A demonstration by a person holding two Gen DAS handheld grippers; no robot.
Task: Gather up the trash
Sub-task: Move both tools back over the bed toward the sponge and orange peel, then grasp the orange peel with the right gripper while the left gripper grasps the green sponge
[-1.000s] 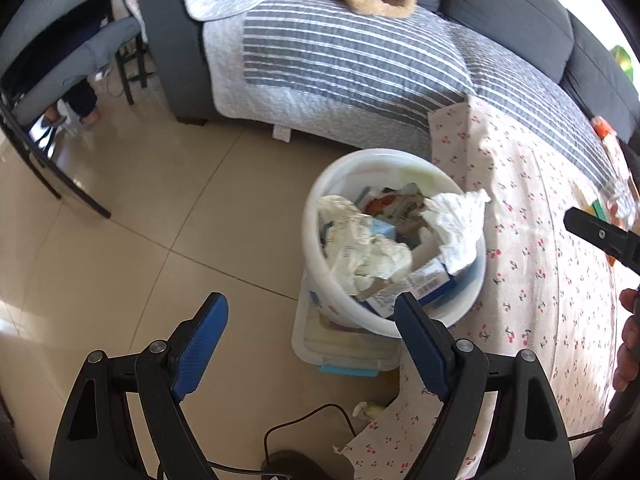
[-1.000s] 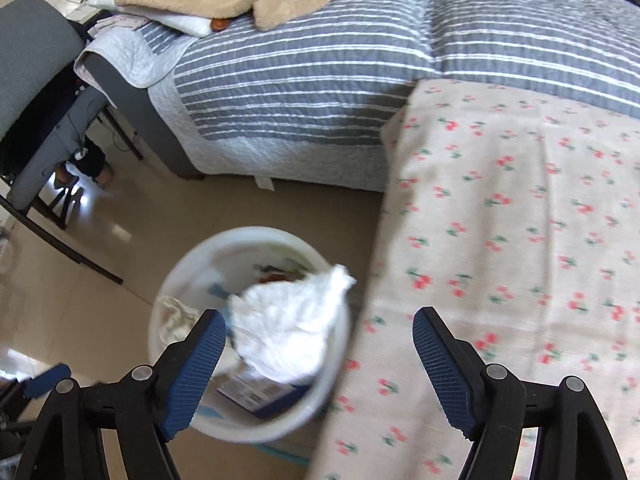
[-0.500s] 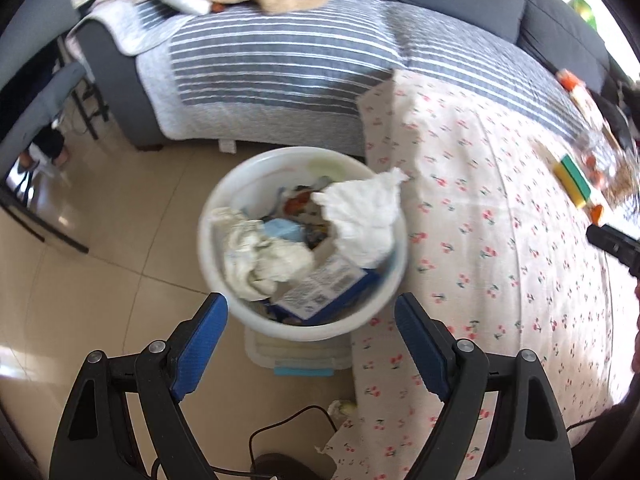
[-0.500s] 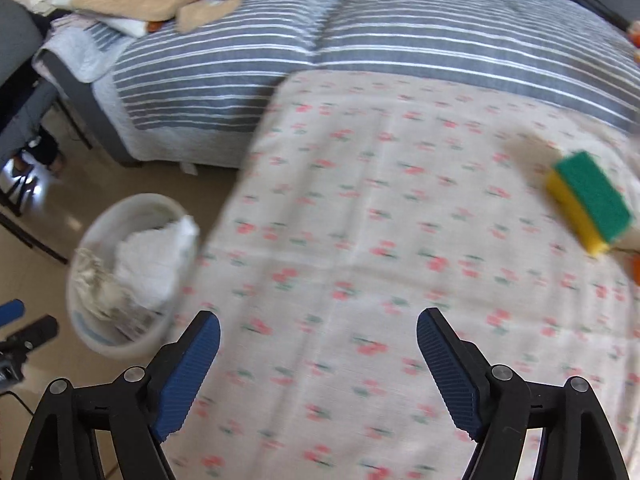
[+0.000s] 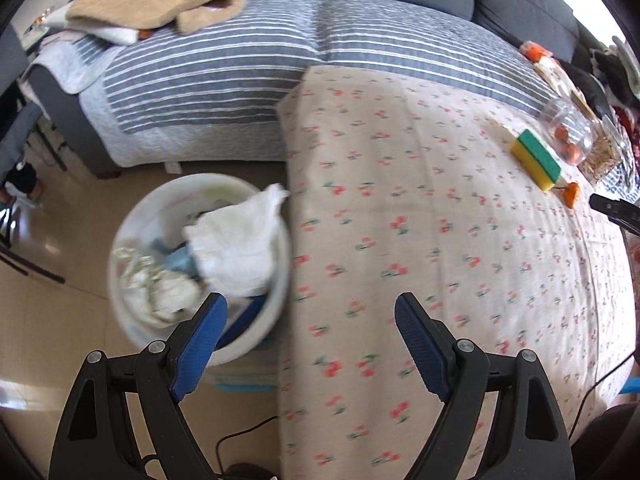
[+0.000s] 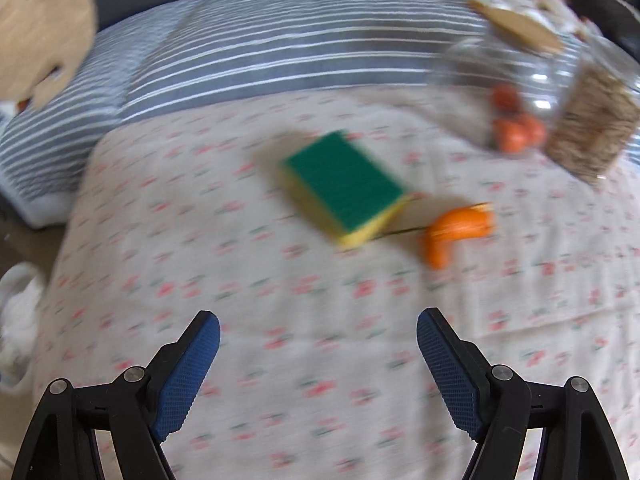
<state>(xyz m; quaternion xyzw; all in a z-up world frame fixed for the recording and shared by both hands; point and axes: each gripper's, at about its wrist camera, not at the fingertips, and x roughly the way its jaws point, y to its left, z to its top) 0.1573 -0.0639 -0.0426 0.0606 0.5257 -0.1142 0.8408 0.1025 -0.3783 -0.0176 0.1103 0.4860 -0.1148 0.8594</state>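
Left wrist view: the left gripper (image 5: 310, 312) hangs released and empty, jaws wide apart, tilted steeply down over the edge where the flowered cloth of the desk (image 5: 440, 240) meets the white trash bin (image 5: 132, 216) on the floor. The bin is already heaped with crumpled paper (image 5: 236, 240), which rises above its rim. At the desk's far right lie a green-and-yellow sponge (image 5: 536, 160) and, just beside it, an orange peel (image 5: 571, 193); the tip of the other gripper pokes in at the right edge.

Right wrist view: the right gripper (image 6: 318, 350) is likewise released, holding nothing, angled down at the cloth with the sponge (image 6: 348, 188) ahead and the orange peel (image 6: 456, 230) ahead and to the right, close to the sponge's corner. A clear container (image 6: 516, 92) with orange fruit inside stands behind them. The frame is smeared, so finer detail cannot be told.

Judged from this, the peel looks the likeliest piece of trash. A clean pick would call for centring the jaws on the peel alone, clear of the sponge, closing low against the cloth without pinching it, then carrying it to the bin.
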